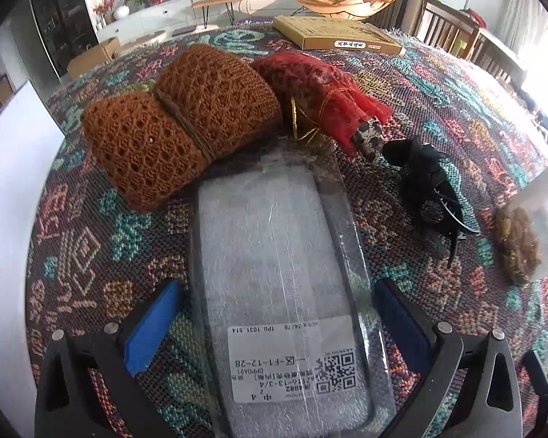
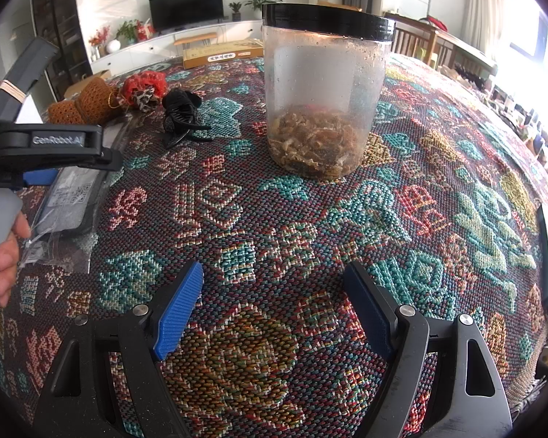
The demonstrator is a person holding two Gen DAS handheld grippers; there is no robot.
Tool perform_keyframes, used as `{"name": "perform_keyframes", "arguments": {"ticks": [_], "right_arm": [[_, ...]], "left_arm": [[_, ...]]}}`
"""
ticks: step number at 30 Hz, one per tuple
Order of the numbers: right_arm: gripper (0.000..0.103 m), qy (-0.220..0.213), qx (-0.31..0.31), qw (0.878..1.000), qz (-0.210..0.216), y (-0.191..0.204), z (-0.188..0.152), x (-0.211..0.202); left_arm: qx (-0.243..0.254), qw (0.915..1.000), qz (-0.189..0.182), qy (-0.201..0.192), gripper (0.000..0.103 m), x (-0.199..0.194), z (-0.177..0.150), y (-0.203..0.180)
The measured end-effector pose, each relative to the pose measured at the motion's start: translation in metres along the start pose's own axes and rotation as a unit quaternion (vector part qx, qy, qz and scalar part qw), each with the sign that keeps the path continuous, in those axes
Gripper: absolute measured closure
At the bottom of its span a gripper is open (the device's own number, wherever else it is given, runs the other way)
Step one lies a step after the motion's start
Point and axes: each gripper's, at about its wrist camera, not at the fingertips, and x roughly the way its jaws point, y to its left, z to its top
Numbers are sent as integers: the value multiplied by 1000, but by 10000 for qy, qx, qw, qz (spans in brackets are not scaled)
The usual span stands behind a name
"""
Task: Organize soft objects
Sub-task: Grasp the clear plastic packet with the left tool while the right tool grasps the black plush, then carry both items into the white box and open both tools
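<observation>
A clear plastic package (image 1: 274,273) with grey padding and a white label lies on the patterned tablecloth (image 1: 91,255). My left gripper (image 1: 277,332) is open, its blue pads on either side of the package's near end. Beyond it lie a rolled orange knit (image 1: 179,124), a red mesh pouch (image 1: 310,87) and a black hair clip (image 1: 427,189). In the right wrist view, my right gripper (image 2: 274,310) is open and empty above the cloth, facing a clear jar (image 2: 325,95) with a black lid. The left gripper's body (image 2: 44,146) and the package (image 2: 69,197) show at the left.
A flat yellow box (image 1: 339,36) lies at the table's far side. The jar with dried bits also shows at the right edge of the left wrist view (image 1: 529,233). Chairs and a TV cabinet stand beyond the table.
</observation>
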Motion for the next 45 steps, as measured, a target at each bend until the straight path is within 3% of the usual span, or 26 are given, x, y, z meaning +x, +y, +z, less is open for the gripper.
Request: {"name": "perform_keyframes", "arguments": {"ticks": [2, 3, 4, 5, 15, 18, 20, 25, 29, 32, 34, 40, 45], "right_arm": [[21, -2, 2, 10000, -2, -1, 0, 0], [21, 0, 2, 10000, -1, -1, 0, 0], [21, 0, 2, 10000, -1, -1, 0, 0], [21, -1, 1, 10000, -1, -1, 0, 0], [20, 14, -58, 9999, 94, 3, -1, -4], [20, 38, -319, 9964, 779, 19, -1, -11], [23, -112, -621, 9913, 1153, 35, 9, -18], [22, -458, -1356, 9863, 816, 73, 80, -9], [22, 201, -1692, 9831, 672, 94, 130, 42], [25, 562, -1868, 9793, 534, 109, 142, 74], [61, 955, -1766, 9790, 354, 107, 142, 93], [65, 718, -1284, 9861, 774, 78, 141, 44], [65, 410, -1206, 9815, 1428, 93, 142, -30]], "left_arm": [[-114, 9999, -93, -59, 0, -2, -2, 3], [-86, 9998, -100, -125, 7, -5, -5, 5], [-63, 9997, -115, -215, 22, -10, -9, 8], [-61, 9995, -130, -274, 26, -17, -15, 12], [-364, 9984, -251, -348, 27, -75, -134, 78], [-449, 9976, -282, -438, 27, -84, -154, 88], [-552, 9965, -372, -498, 27, -87, -158, 93], [-825, 9930, -607, -595, 27, -89, -160, 100], [-857, 9923, -653, -613, 27, -90, -158, 99], [-891, 9917, -696, -610, 27, -92, -158, 99], [-917, 9912, -735, -615, 27, -95, -158, 101], [-1038, 9858, -927, -935, 27, -124, -156, 109], [-1343, 9706, -1434, -1390, 27, -169, -147, 127]]}}
